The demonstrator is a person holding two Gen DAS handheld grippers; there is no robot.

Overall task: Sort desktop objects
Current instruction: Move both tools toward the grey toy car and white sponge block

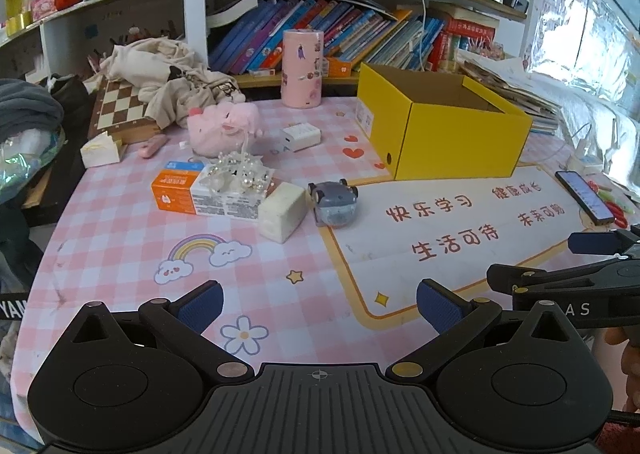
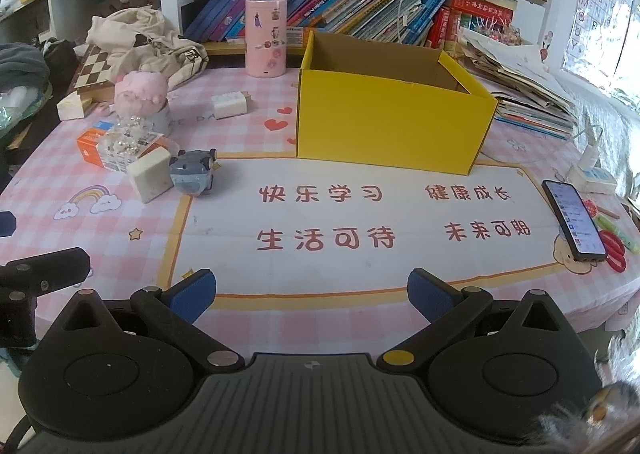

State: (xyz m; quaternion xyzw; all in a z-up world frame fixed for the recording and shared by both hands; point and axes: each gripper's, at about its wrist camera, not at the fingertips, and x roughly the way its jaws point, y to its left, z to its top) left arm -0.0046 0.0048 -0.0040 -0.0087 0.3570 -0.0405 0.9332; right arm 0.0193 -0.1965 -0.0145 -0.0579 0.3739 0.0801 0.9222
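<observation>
In the left wrist view, the left gripper (image 1: 320,304) is held wide apart and empty at the bottom, and small things like the gray toy (image 1: 334,203) are seen left of middle, beside the yellow box (image 1: 460,134). Nothing looks sorted yet; a toy must probably be picked first. In the right wrist view, the right gripper (image 2: 312,294) is spread wide and empty too, and the box's inside is shown better.

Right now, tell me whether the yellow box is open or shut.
Open. The yellow box has no lid on top, and its brown inner walls show.
</observation>
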